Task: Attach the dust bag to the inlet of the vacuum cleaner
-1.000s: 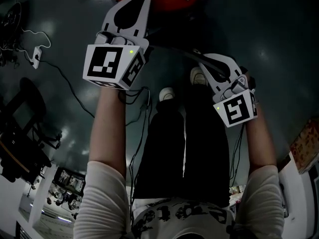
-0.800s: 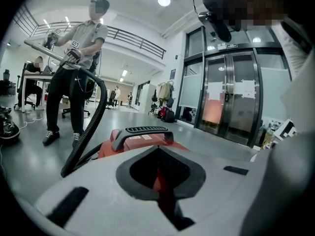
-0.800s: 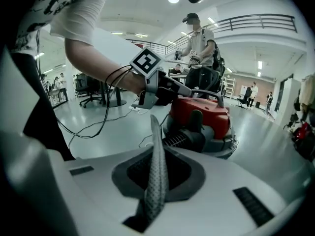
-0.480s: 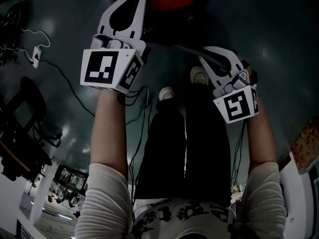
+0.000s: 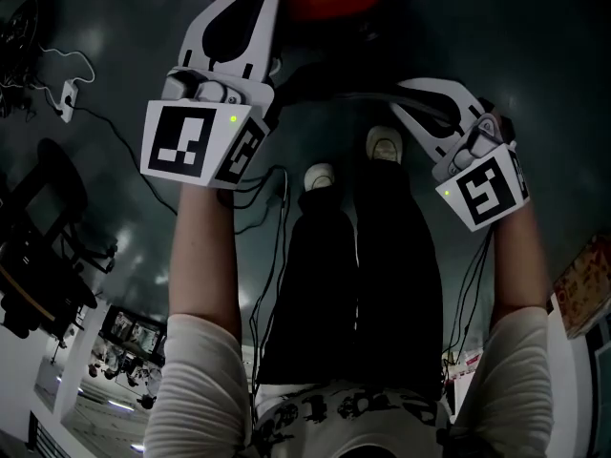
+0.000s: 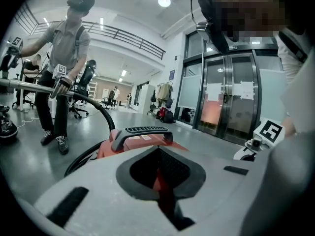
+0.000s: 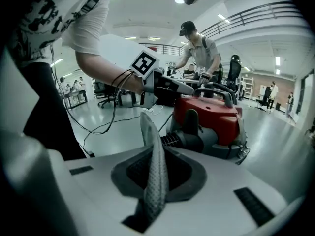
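1. We see the dust bag (image 7: pixel 149 129), a grey fold of fine-meshed fabric, pinched edge-on between the jaws of the right gripper (image 7: pixel 150 149), its free edge standing upright past their tips.
2. We see the red plastic vacuum cleaner (image 7: pixel 209 114), with a dark grey handle on top, standing upright near that gripper, just beyond it.

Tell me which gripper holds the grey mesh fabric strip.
The right gripper: the grey mesh fabric strip stands pinched between its fingers; the left gripper has none.

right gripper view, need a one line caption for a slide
Right gripper pinching the grey dust bag edge-on, red vacuum cleaner ahead on the floor.
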